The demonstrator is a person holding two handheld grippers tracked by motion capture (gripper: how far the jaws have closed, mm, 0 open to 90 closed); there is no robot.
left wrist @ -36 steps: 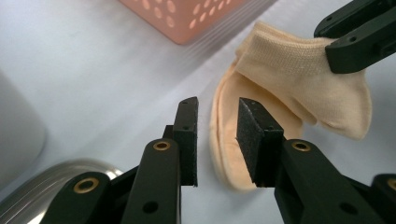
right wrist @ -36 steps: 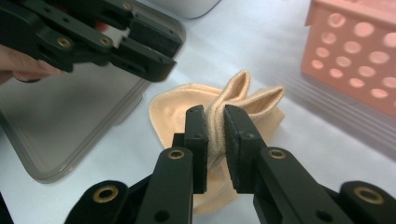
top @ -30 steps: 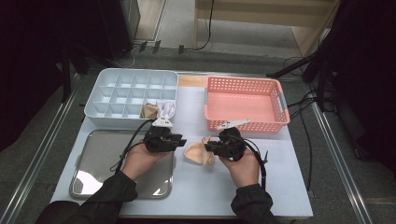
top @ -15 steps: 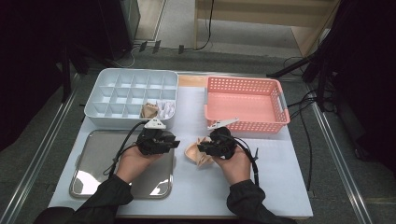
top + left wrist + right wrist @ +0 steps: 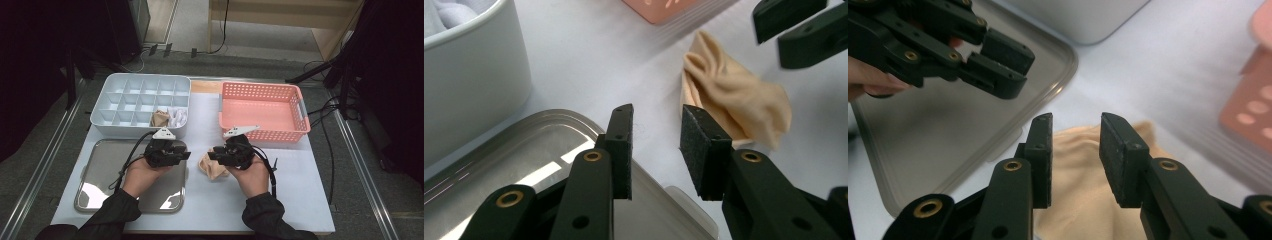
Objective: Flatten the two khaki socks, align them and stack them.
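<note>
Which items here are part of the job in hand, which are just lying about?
In play: beige cloth on the table, right gripper open over it, left gripper open beside it.
Lying about: white divided tray, pink basket, metal tray.

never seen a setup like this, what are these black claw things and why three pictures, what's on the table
A person sits at a table holding a two-jaw gripper in each hand: the left gripper and the right gripper. One picture looks down from above; the other two come from cameras riding on each gripper, looking along its black jaws. On the table lie a beige cloth, a metal tray, a white divided box and a pink basket. Both grippers are open and hold nothing; the right one hangs over the cloth.
</note>
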